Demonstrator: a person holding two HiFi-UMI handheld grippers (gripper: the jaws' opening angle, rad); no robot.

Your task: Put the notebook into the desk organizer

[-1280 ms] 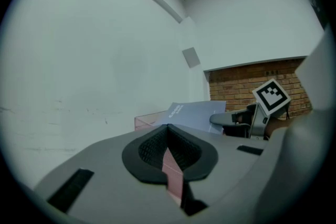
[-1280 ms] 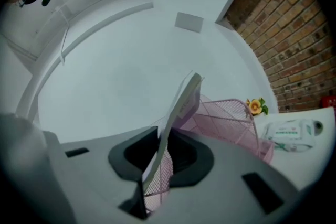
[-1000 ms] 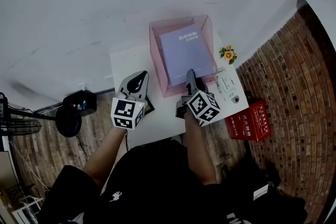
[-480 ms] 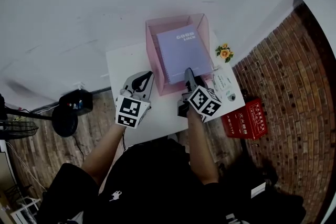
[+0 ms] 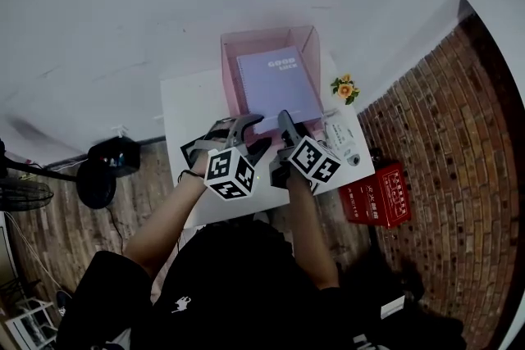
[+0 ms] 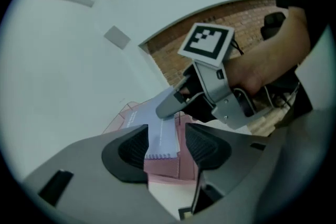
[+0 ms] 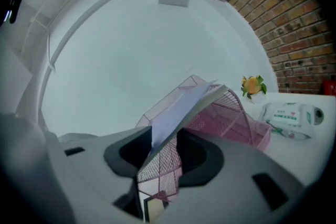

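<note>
A lavender notebook (image 5: 279,82) lies slanted inside the pink mesh desk organizer (image 5: 232,74) at the back of the white table (image 5: 182,98). In the head view both grippers meet at the organizer's near edge. My left gripper (image 6: 165,140) is opening, and the notebook's spiral corner (image 6: 161,139) and the pink wall show between its pads without being pressed. The right gripper (image 6: 176,102) appears just beyond it. My right gripper (image 7: 165,150) is also opening, astride the notebook's edge (image 7: 173,118) and the mesh wall (image 7: 160,165), and its pads stand off them.
An orange flower (image 5: 344,86) and a white labelled packet (image 5: 340,135) sit at the table's right edge. A red box (image 5: 376,194) lies on the brick floor to the right. A black stand (image 5: 102,176) is on the floor at left. A dark flat item (image 5: 192,153) lies near the left hand.
My left gripper has swung right from the table's middle to the organizer's near edge, and its jaws have opened. The right gripper has stayed at the notebook's near edge with its jaws wider.
</note>
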